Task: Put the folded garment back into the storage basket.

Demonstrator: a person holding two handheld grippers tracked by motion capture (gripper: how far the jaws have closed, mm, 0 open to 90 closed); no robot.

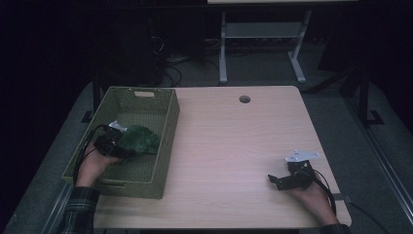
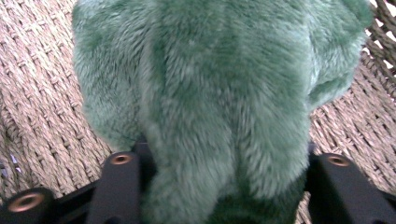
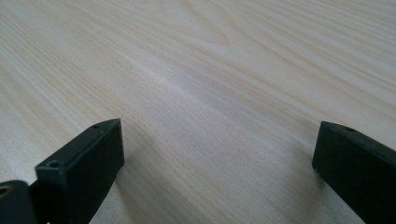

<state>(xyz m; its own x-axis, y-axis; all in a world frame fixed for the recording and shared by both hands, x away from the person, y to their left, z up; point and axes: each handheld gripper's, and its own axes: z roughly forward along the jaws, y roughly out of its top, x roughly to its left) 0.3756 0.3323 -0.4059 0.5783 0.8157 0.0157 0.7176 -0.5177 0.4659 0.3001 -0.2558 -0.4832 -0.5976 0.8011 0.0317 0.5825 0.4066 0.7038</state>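
Observation:
A green plush toy point(image 1: 140, 139) lies inside the woven green basket point(image 1: 168, 124) at the left of the table. My left gripper point(image 1: 124, 149) reaches into the basket from the near side, its jaws on either side of the toy's near end. In the left gripper view the plush toy point(image 2: 210, 93) bulges between the two wide-spread black jaws of my left gripper point(image 2: 229, 161) and rests on the basket's woven floor point(image 2: 37, 93). My right gripper point(image 1: 273, 179) rests low over the table's near right part, open. Between the jaws of my right gripper point(image 3: 219, 144) there is just bare wood.
The light wooden table point(image 1: 229, 141) has a round cable hole point(image 1: 244, 99) near its far edge. Beyond it stand the legs of another desk point(image 1: 223, 48) and some cables on a dark floor. Wood grain of the table point(image 3: 210, 56) runs ahead of the right gripper.

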